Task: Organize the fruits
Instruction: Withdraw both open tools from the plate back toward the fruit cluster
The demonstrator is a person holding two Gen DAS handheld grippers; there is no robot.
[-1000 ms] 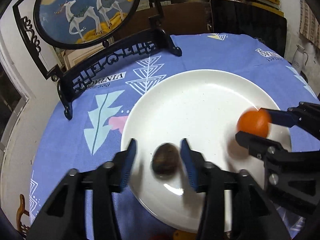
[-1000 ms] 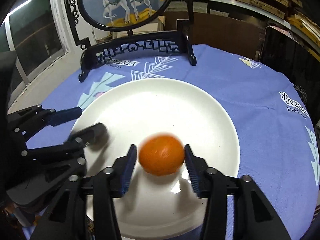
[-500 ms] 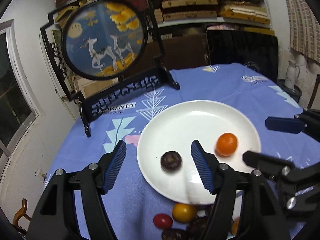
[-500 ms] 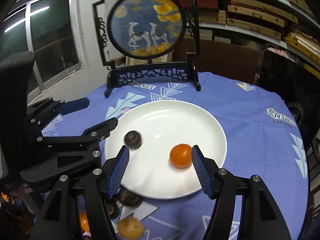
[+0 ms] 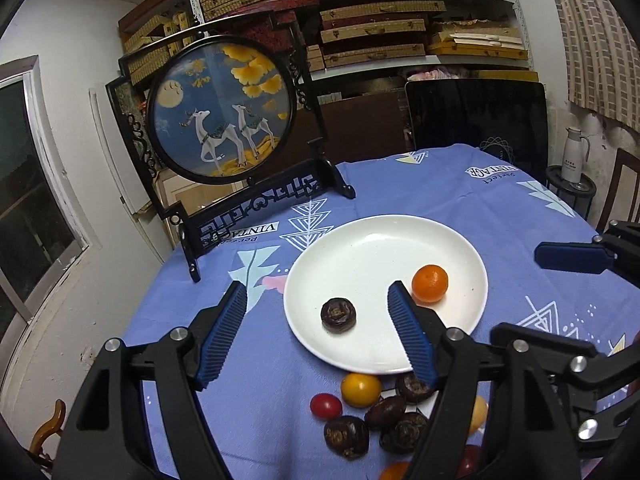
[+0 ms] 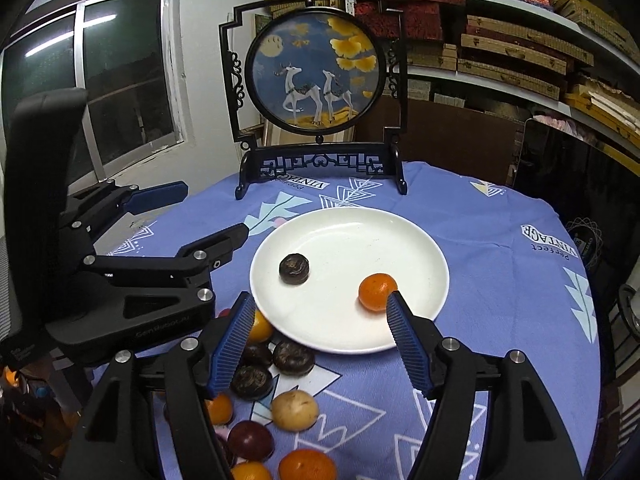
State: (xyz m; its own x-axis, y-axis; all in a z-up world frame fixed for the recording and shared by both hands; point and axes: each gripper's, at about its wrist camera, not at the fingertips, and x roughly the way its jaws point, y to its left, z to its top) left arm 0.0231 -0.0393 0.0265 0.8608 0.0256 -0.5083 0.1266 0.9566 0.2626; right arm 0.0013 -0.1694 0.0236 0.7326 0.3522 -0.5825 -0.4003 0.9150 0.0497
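Tablecloth (image 5: 460, 208), blue with pale tree and triangle prints and the words "Perfect VINTAGE", covers the round table in the left wrist view. A white plate (image 5: 384, 240) sits near the table's middle, carrying a dark chestnut (image 5: 338, 315) toward its near left rim and an orange (image 5: 430, 283) toward its right rim, the two apart. The left gripper (image 5: 316, 332) hangs above the plate's near rim with its blue-padded jaws spread wide, holding nothing. By the near edge of the table, just off the plate, lie more fruit: a yellow tomato (image 5: 361, 389), a red tomato (image 5: 326, 406) and several more chestnuts (partly hidden behind the gripper). At the far left edge stands a black screen (image 5: 220, 108) with a round deer picture. Behind it are shelves (image 5: 400, 20) stacked with flat boxes, and a flask (image 5: 574, 154) stands at the right wall.

From the right wrist view, the right gripper (image 6: 320, 332) is likewise spread and empty, over the plate's (image 6: 348, 224) near rim; its right finger overlaps the orange (image 6: 376, 291) in the picture, though I cannot tell if they touch. The chestnut (image 6: 294, 268) lies on the plate's left half. A potato-like tan fruit (image 6: 295, 409) and more oranges rest by the near edge. A window (image 6: 100, 80) fills the left wall.
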